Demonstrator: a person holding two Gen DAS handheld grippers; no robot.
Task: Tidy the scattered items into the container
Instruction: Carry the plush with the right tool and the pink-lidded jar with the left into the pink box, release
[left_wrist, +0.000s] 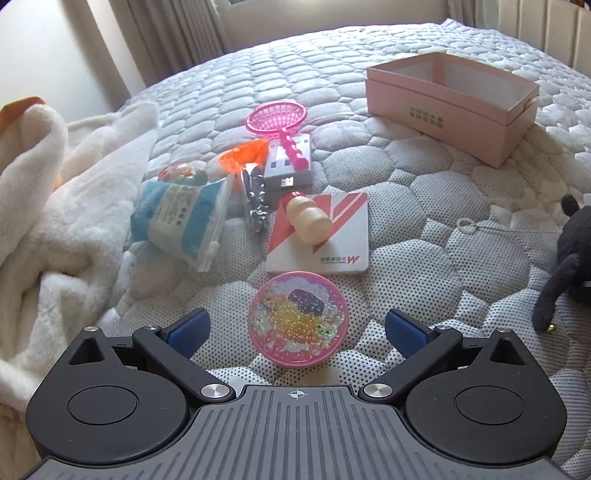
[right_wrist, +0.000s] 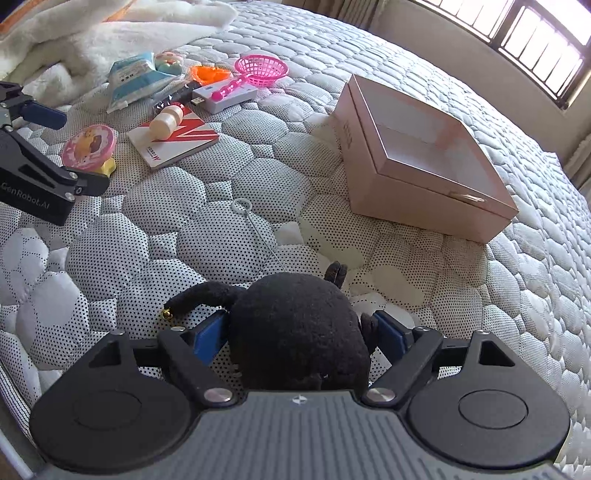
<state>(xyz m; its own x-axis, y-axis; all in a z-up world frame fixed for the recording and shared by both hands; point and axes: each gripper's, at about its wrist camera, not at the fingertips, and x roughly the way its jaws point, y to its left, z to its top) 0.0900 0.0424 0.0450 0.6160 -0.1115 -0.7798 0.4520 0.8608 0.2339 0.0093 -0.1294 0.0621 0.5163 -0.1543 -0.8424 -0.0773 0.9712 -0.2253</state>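
My left gripper (left_wrist: 297, 326) is open, its blue pads on either side of a pink glitter disc (left_wrist: 298, 325) and clear of it. Beyond the disc a small cream bottle (left_wrist: 304, 218) lies on a red-and-white booklet (left_wrist: 321, 254). Further back lie a blue packet (left_wrist: 177, 218), a white USB block (left_wrist: 291, 168), an orange toy (left_wrist: 245, 155) and a pink net scoop (left_wrist: 277, 118). The open pink box (right_wrist: 424, 158) stands to the right. My right gripper (right_wrist: 299, 332) is open around a black plush toy (right_wrist: 295, 325), which fills the gap between the pads unsqueezed.
Everything lies on a quilted mattress (right_wrist: 147, 258). A white fleece blanket (left_wrist: 55, 203) is heaped at the left. A thin cord with a ring (right_wrist: 242, 205) runs from the plush toward the booklet. A window (right_wrist: 535, 37) is behind the box.
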